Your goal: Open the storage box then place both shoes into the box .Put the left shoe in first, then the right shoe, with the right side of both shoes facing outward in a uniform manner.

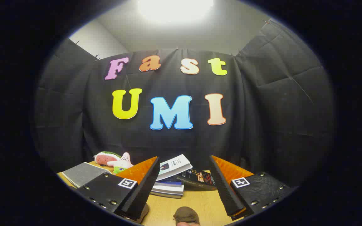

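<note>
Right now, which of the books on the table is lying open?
The white-paged book on top of the stack, just beyond the open gripper. The dark book beside it and the grey one lie closed.

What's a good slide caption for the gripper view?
Open gripper held over the table, books ahead of its fingers.

Black cloth wall hung in creased panels across the back and both sides of the booth, pinned along the top. Pale grey upper wall and ceiling above the cloth, washed by a bright overhead light. Light wood bench below, reaching back to the cloth. Stack of books at the bench's far edge, a grey pad and soft toys toward its far left corner.
</note>
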